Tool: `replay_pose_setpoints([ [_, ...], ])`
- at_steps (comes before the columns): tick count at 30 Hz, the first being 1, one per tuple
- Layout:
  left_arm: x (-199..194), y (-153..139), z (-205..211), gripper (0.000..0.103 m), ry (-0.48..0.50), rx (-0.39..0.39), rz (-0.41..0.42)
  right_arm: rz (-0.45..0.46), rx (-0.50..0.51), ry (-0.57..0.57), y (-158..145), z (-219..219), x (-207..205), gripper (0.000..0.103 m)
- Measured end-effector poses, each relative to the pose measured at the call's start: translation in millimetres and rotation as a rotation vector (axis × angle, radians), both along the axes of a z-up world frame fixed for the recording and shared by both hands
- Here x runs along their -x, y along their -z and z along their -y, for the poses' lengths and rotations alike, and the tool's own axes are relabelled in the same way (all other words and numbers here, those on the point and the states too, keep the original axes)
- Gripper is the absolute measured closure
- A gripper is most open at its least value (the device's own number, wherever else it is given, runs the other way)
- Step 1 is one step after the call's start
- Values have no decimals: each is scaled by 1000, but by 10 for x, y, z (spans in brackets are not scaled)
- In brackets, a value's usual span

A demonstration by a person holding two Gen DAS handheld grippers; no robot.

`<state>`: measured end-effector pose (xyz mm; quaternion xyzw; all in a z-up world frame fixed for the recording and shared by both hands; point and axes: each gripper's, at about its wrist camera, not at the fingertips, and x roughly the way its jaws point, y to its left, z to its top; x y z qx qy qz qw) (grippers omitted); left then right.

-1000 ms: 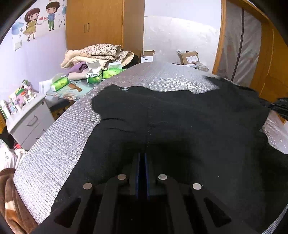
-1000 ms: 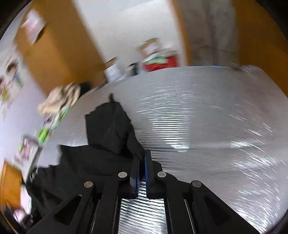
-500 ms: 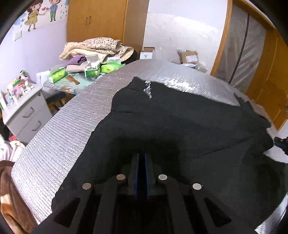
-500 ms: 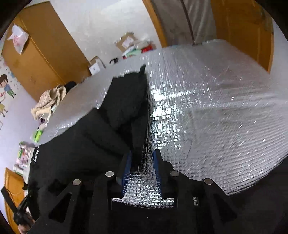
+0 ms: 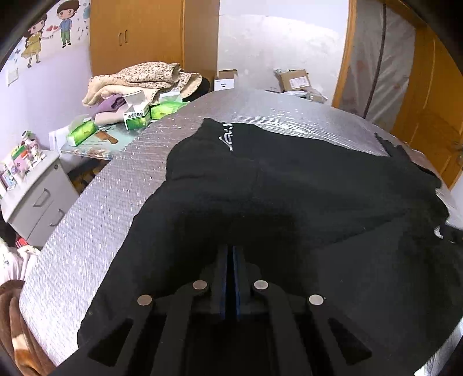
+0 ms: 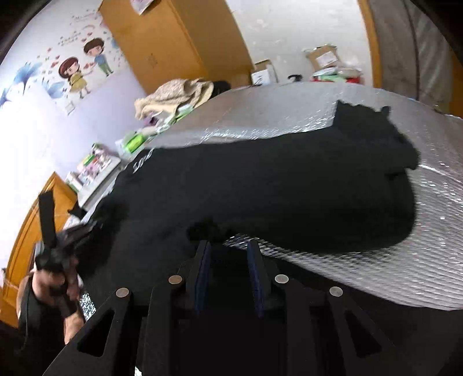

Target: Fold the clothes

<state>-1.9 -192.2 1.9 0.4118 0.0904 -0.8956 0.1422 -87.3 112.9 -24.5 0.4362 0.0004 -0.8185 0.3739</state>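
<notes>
Right wrist alone shows the right tool (image 6: 228, 251) gaping, empty; left tool (image 5: 230, 260) pinches the black garment (image 5: 289, 202).

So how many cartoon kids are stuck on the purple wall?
2. A girl in a yellow dress stands on the left and a boy in a blue top stands right beside her. More may be out of view.
</notes>
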Motion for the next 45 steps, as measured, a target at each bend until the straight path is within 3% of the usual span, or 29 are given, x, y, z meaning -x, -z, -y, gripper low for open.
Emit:
replay_pose_setpoints([
  [8, 277, -60, 194, 100, -12, 2, 11, -9, -7, -27, -56, 146, -98, 76],
  [13, -107, -155, 170, 100, -15, -38, -59, -21, -5, -69, -82, 250, -180, 76],
  [19, -501, -2, 199, 99, -21, -59, -46, 21, -40, -111, 95, 310, -222, 76],
  [28, -657, -50, 174, 99, -44, -44, -11, 64, -84, -181, 264, 191, -427, 75],
  [33, -631, -230, -23, 99, -4, -60, -79, 48, -101, -200, 193, 187, -432, 76],
  [37, -489, -272, -239, 99, 74, -70, -96, -32, -61, -151, -56, 193, -235, 76],
  [41, -426, -227, -424, 99, 135, -84, -86, -83, -64, -72, -172, 273, 215, 75],
  [45, -363, -181, -608, 99, 196, -97, -76, -58, -115, -23, -37, 361, 650, 75],
])
